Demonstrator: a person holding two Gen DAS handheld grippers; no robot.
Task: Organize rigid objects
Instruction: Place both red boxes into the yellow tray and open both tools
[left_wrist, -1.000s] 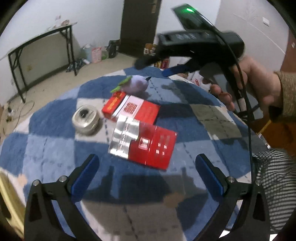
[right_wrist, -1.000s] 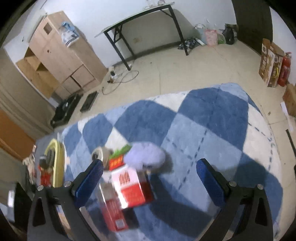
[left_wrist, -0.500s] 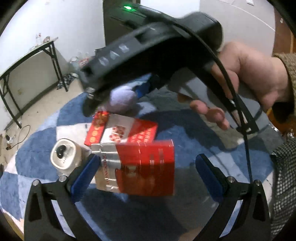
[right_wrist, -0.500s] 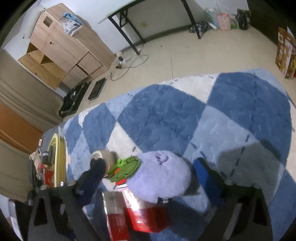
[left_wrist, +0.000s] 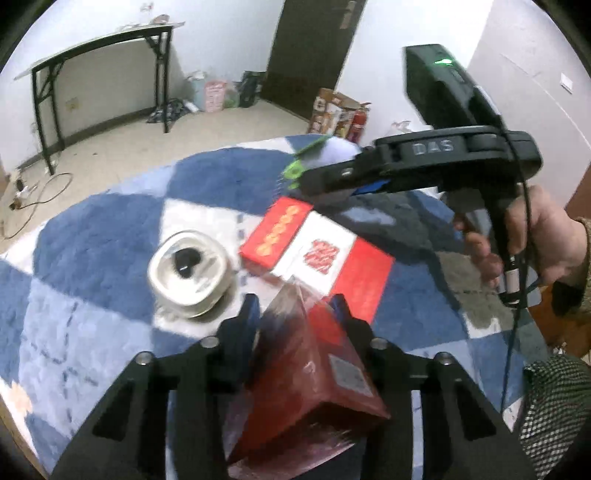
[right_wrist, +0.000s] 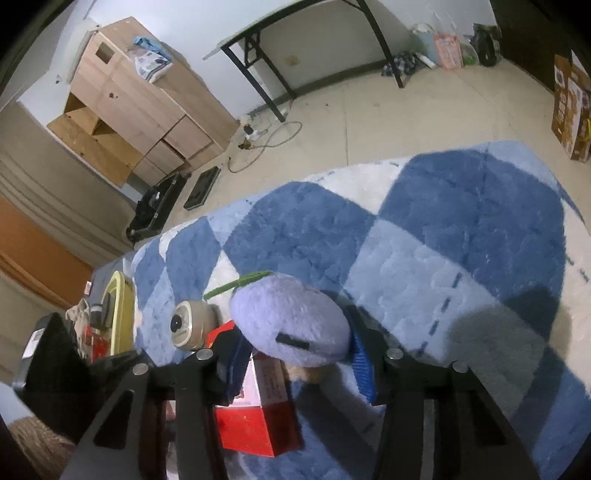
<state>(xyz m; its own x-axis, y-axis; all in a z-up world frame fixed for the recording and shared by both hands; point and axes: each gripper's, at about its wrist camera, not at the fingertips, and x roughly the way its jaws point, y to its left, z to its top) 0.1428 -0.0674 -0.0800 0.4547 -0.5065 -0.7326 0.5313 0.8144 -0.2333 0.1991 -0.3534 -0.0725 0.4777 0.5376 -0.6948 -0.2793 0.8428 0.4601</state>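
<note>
The left gripper (left_wrist: 295, 306) has just been closing, and its blue-padded jaws now clamp a dark red carton (left_wrist: 306, 387) between them. The carton is tilted, one corner pointing up toward 12 o'clock between the fingertips, its glossy wrap blurred.

The right gripper (right_wrist: 295, 347) has also just been closing, and its jaws are now pressed on a purple plush toy (right_wrist: 291, 321), squeezing it from both sides. The toy fills the gap between the pads, with a thin green stem (right_wrist: 236, 282) sticking out toward 10 o'clock. In the left wrist view the same gripper (left_wrist: 332, 177) shows at 1 o'clock, held by a hand (left_wrist: 532, 236) at 3 o'clock, with the toy pale and blurred behind its fingers.

Just beyond the left gripper, at 12 o'clock, a red and white box (left_wrist: 317, 251) lies flat on the rug (left_wrist: 92, 240); in the right wrist view it sits under the toy, toward 6 o'clock. At 10 o'clock from the left gripper a silver can (left_wrist: 190, 273) rests on the rug, close beside that box.

The rug has blue and white diamonds. Farther out at 11 o'clock a black-legged table (left_wrist: 92, 48) stands by the wall, and a dark door (left_wrist: 314, 51) lies at 12 o'clock. The right wrist view shows a wooden cabinet (right_wrist: 140, 103) at 10 o'clock.
</note>
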